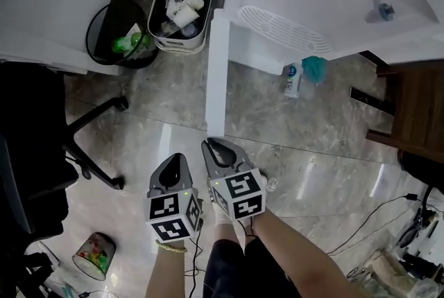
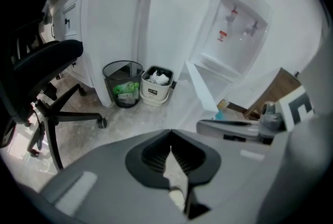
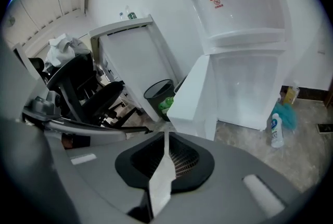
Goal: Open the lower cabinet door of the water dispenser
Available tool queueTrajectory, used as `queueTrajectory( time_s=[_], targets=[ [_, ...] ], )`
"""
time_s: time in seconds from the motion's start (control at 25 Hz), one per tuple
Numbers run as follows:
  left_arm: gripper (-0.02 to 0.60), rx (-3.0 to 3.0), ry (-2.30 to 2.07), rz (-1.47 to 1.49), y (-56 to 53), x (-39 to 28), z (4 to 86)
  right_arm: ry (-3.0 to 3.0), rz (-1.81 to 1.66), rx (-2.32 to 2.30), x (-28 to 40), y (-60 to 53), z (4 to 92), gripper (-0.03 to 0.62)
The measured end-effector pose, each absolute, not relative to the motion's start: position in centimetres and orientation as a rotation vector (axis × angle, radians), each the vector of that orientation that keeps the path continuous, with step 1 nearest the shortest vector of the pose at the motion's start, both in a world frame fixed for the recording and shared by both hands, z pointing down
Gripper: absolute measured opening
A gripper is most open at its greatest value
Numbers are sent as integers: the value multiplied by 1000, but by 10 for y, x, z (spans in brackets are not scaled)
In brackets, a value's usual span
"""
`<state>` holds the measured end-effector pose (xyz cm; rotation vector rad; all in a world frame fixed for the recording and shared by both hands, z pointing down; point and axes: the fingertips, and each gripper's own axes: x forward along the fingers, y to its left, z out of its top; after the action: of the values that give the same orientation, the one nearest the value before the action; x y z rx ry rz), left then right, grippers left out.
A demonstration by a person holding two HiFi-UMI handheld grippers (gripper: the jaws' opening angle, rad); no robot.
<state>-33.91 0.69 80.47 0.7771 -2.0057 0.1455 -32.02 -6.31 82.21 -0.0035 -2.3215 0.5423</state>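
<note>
Ample floor (image 1: pixel 298 144), seemingly, beside door (image 1: pixel 216 75) edge.

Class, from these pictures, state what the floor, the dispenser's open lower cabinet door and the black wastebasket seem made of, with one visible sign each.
Floor: polished stone or stone-look tile; grey veining, bright reflections.
Cabinet door: smooth white, plastic or painted metal; unclear which.
Wastebasket: black wire mesh, likely metal; contents show through.

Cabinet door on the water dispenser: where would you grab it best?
Probably the cabinet door by its free end, farthest from the dispenser. It stands swung open, a thin upright panel, so jaws coming head-on at that end could pinch across its thickness.
</note>
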Motion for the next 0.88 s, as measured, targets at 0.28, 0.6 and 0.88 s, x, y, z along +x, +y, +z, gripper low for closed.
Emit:
queueTrajectory(
  time_s=[0.28,0.6,0.88],
  targets=[
    [8,851,-1965,120,-27,-311,777,-2340,591,135,-277,-92,780,-2],
    [8,932,-1886,132,-72,-261,720,-2301,630,331,-213,-146,716,-2],
    [8,965,-1848,173,-89,-243,704,-2270,656,405,-186,-163,697,-2]
  ],
)
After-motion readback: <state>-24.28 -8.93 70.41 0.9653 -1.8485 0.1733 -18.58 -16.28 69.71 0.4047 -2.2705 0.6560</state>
